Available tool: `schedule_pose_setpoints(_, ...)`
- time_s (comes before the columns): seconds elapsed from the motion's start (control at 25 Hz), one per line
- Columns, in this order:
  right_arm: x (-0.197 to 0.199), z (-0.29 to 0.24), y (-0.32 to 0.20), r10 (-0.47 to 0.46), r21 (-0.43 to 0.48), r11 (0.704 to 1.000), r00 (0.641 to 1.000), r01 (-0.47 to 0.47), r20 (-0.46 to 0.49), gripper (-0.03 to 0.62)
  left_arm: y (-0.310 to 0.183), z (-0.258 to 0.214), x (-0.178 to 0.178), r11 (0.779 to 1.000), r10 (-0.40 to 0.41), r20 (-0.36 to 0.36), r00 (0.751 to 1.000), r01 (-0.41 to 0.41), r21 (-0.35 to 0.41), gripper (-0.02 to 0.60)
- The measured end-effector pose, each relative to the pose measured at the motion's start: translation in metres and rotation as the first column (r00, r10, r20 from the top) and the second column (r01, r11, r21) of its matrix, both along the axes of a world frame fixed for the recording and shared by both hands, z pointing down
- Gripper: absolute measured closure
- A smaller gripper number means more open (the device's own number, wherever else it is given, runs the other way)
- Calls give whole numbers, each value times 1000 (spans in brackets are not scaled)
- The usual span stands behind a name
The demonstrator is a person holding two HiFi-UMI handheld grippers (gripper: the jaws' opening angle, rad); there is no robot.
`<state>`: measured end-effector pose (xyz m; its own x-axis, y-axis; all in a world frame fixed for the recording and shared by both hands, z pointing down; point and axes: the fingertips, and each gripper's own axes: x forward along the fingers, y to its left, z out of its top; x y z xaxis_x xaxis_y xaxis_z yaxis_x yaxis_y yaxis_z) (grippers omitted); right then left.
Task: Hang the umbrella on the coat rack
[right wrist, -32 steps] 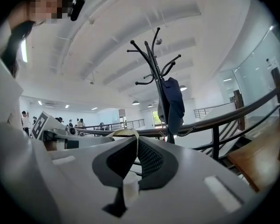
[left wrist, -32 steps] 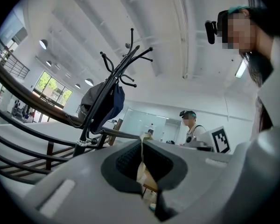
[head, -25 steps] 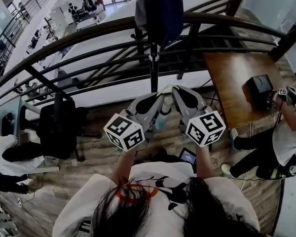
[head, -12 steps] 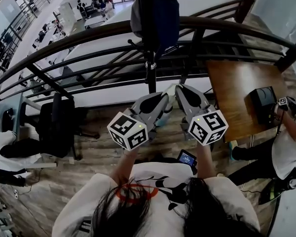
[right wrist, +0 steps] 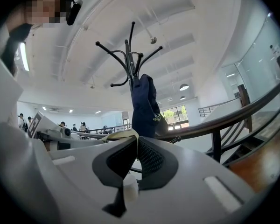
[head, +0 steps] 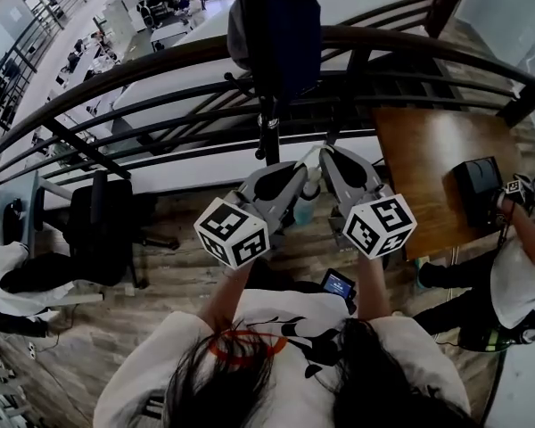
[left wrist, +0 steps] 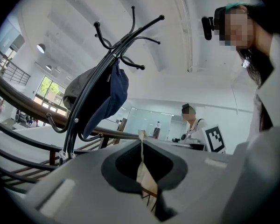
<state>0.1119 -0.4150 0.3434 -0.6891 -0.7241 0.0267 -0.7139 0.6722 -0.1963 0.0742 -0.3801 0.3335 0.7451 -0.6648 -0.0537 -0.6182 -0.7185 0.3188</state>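
"Both grippers were clenched?"

"Yes. The left gripper had its jaws pressed together on a beige strap. The right gripper pinched the same strap at its tips."

"And the umbrella?"

"Mostly hidden. From the head view it hung under the strap, between the left gripper and the right gripper. Only a pale, bluish sliver of the umbrella showed between them. A white stub sat below the right jaws; I could not tell which part it was."

"How near was the rack?"

"The rack stood just beyond the tips, before a railing. Its top was cut off by the frame's edge and its lower pole hid behind the grippers. A navy cloth covered part of it. The hooks showed only from the gripper views, above the strap."
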Motion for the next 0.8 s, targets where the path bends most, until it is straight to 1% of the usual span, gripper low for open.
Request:
schedule_pose_setpoints(0.24, -10, 5, -14, 20, -23, 1000, 1000, -20, -5, 566, -14, 5, -10, 999, 26, 7, 1000, -26, -22, 581)
schedule_pose_setpoints(0.4, -19, 9, -22, 28, -42, 999, 1000, -28, 8, 566, -22, 6, -19, 999, 42, 19, 999, -42, -31, 581)
schedule_pose_setpoints(0.8, -52, 32, -30, -3, -91, 996, 1000, 3, -1, 566, -30, 28, -51, 995, 52, 30, 998, -50, -90, 581)
